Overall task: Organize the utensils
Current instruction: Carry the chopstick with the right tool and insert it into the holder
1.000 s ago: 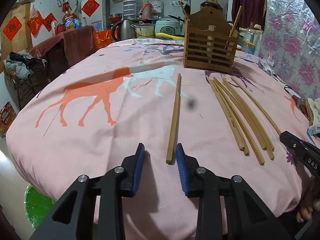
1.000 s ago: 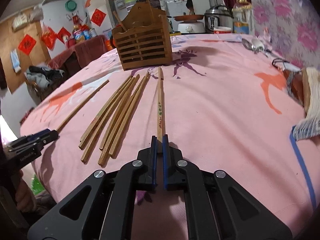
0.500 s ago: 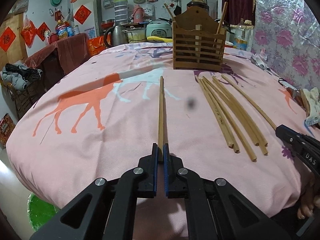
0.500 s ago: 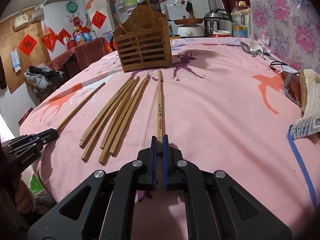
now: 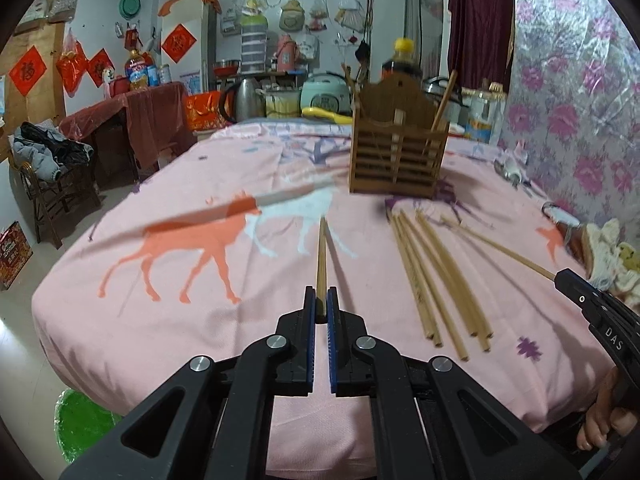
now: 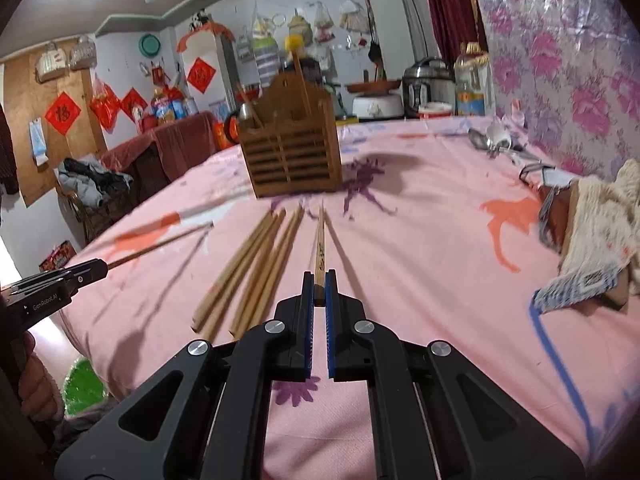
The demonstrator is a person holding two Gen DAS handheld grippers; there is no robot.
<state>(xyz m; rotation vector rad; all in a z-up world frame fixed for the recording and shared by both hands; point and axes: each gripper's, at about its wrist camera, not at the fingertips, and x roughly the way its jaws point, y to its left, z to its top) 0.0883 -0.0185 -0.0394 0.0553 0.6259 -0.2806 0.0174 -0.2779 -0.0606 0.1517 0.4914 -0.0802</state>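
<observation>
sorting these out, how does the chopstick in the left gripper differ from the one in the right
The left gripper holds a plain chopstick; the right gripper holds a chopstick with printed marks. The plain one is away from the loose pile; the marked one is beside it. Both are wooden, clamped at one end, pointing toward the holder.

Kettle (image 5: 242,98) and rice cooker (image 5: 326,96) behind pink tablecloth (image 5: 200,332)

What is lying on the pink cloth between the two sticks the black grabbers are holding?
A bunch of loose wooden chopsticks lies between the left gripper's chopstick and the right gripper's chopstick. Both wrist views show it.
</observation>
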